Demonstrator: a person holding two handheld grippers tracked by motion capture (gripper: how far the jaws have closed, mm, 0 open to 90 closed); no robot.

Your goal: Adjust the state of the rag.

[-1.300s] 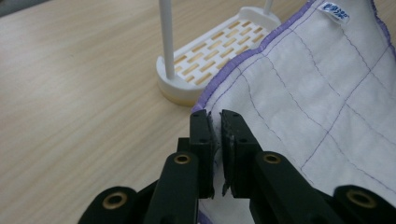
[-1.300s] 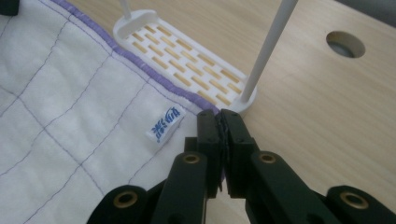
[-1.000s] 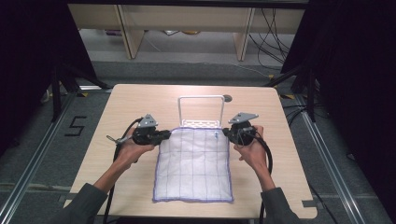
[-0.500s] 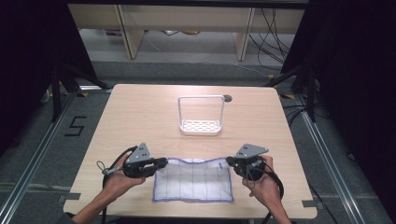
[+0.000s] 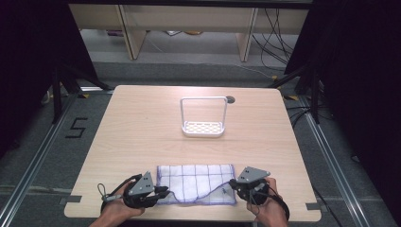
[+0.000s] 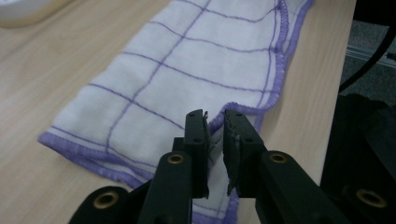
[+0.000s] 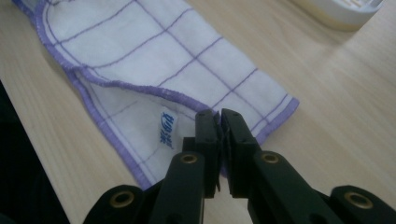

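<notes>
Cloth point(image 5: 196, 183), white with a purple grid and purple hem, lies folded in a strip along the near edge of the counter point(image 5: 142, 127), well short of the white wire-handled rack point(image 5: 203, 127) that stands toward the counter's far side. Relative to that rack, the cloth sits nearer the person and about centred under it. The left gripper point(image 5: 163, 193) is at the cloth's left end and the right gripper point(image 5: 232, 183) at its right end, each held by a hand that is cut off by the bottom of the high view. In the left gripper view the jaws stand a narrow gap apart, having just been opening, with the cloth's hemmed corner point(image 6: 215, 122) between them; whether the pads press on it is hard to make out, though a slit of cloth shows between the pads. In the right gripper view the jaws are nearly together, also just opening a little, with the upper layer's hem point(image 7: 218, 116) caught at their tips. A small label with blue print point(image 7: 166, 128) shows on the lower layer, its writing too small to read. The rack is cut off at the upper corner of both gripper views, blurred. The lower layer is mostly hidden under the folded-over top.
</notes>
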